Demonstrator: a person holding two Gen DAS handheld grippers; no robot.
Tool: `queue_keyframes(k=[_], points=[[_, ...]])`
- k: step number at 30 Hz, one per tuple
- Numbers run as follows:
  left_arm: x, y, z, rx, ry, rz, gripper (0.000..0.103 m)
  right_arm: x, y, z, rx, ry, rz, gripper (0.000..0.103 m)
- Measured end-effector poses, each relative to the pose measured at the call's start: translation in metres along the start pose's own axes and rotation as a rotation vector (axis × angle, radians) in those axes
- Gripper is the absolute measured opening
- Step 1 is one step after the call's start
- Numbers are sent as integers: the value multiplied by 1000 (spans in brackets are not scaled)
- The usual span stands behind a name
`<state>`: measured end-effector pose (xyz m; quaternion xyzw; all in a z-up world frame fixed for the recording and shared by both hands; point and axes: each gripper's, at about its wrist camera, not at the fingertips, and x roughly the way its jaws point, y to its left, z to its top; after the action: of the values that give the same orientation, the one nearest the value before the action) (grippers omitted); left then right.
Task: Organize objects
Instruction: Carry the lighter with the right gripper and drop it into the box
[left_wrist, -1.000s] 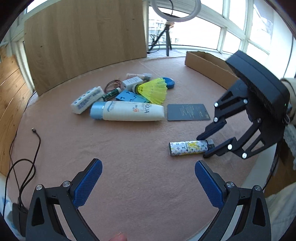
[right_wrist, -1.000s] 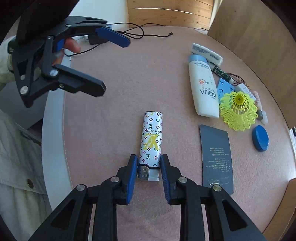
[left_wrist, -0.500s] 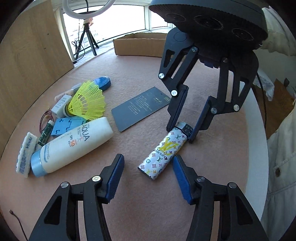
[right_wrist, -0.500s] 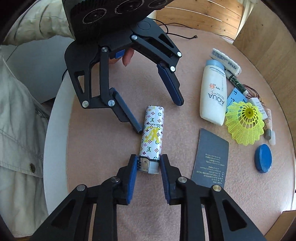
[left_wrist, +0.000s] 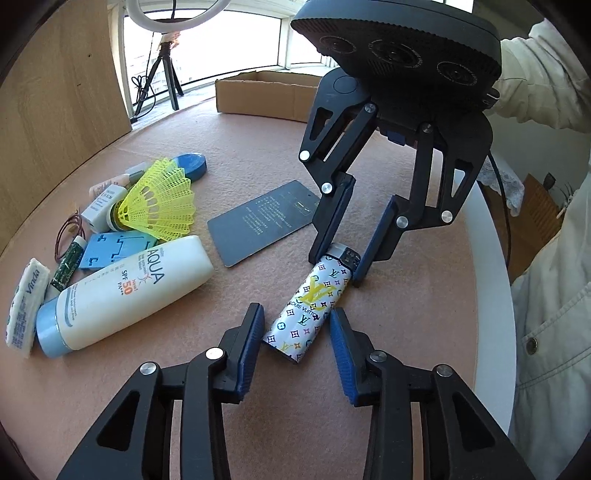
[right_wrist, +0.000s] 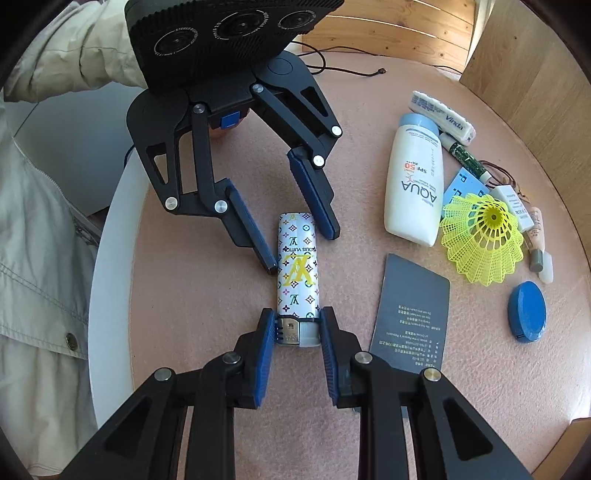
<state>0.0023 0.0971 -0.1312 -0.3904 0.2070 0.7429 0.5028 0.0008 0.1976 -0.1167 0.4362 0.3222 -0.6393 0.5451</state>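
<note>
Pinching the lighter (right_wrist: 296, 266) head with our right gripper (right_wrist: 297, 328), left gripper (left_wrist: 297, 334) jaws closing round its base untouched, we risk twisting it loose.

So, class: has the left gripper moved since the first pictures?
Yes. In the right wrist view the left gripper has come from the table's edge in over the lighter, its jaws closing around the lighter's far end, not yet pressing.

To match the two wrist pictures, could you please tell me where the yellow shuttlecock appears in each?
Left wrist view: yellow shuttlecock at left of centre, above the white AQUA sunscreen bottle.
Right wrist view: it lies at the right, right of that bottle.
Shared landmark: the patterned lighter near centre.
</note>
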Motion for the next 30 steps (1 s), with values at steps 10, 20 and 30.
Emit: queue_keyframes(k=[10, 20, 30], points=[[-9, -33, 15, 108, 18, -36, 32, -26, 24, -10, -44, 10, 11, 22], [-25, -58, 67, 173, 37, -19, 31, -80, 28, -23, -102, -13, -56, 22], [-1, -76, 191, 244, 25, 50, 31, -161, -15, -81, -106, -41, -192, 22]])
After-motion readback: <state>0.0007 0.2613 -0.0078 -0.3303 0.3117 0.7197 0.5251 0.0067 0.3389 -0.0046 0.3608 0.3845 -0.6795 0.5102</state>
